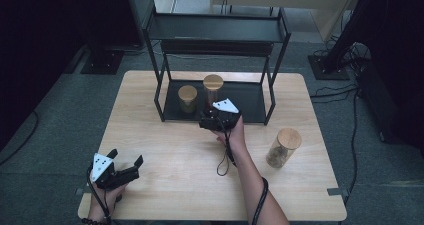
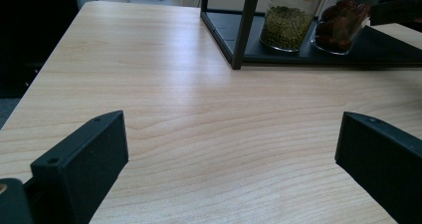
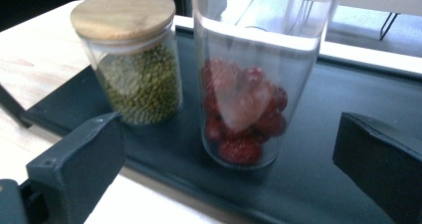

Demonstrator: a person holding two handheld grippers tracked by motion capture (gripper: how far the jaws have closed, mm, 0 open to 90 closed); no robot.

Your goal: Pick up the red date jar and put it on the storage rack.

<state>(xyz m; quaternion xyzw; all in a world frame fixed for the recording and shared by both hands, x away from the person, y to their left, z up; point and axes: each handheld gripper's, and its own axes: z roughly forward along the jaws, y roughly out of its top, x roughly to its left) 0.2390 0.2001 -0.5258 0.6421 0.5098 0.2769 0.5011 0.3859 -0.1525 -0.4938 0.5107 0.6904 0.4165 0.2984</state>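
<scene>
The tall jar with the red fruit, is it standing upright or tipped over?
Upright. The tall jar stands on its base on the shelf's bottom tray, walls vertical, wooden lid on top in the high view, between the open right gripper jaws.

The pale wooden counter (image 1: pixel 165 150) carries a black metal shelf (image 1: pixel 250 100) at its far side, just ahead of the right tongs (image 1: pixel 219 123). On the shelf's bottom board stand 2 jars: a tall jar of red fruit (image 3: pixel 249 84) straight ahead of the right tongs, and a short jar of green beans (image 3: pixel 132 59) just beside it. A 3rd jar (image 1: pixel 283 147) stands directly on the counter, near the right tongs on the side away from the left tongs (image 1: pixel 125 160).
</scene>
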